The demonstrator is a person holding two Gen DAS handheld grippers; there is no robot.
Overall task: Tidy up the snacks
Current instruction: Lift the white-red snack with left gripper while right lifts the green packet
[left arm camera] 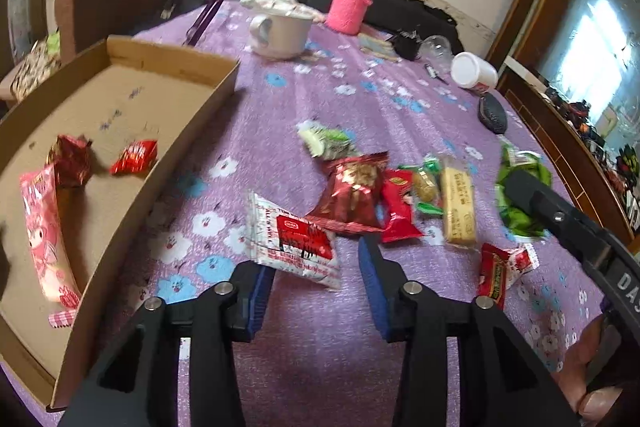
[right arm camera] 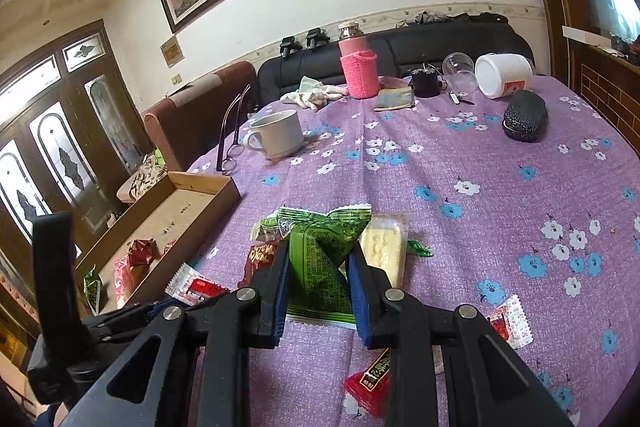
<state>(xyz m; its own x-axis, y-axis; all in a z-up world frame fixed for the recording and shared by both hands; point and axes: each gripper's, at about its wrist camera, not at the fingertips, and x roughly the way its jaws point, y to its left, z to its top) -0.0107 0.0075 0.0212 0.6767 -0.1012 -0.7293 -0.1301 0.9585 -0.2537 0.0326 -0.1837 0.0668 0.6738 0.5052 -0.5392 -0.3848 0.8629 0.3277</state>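
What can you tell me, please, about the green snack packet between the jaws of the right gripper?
The green snack packet is a glossy, crinkled plastic wrapper with dark print and a pale sealed edge at its near end. It is folded and puckered, its top rising to a peak. The right gripper has its blue-padded jaws pressed against both sides. It sits over the purple flowered tablecloth, before the other snacks.

A: Where's the cardboard box point(left arm camera: 172, 115) from the left gripper point(left arm camera: 316, 281)?

B: Left of its jaws, with three packets inside. A white-and-red packet point(left arm camera: 294, 239) lies between the jaws; the snack pile point(left arm camera: 384, 195) lies just ahead.

A: And the right gripper point(right arm camera: 318, 291)?

B: A green packet point(right arm camera: 316, 259) sits between its jaws, with a mug point(right arm camera: 280, 135) far ahead on the tablecloth point(right arm camera: 480, 187).
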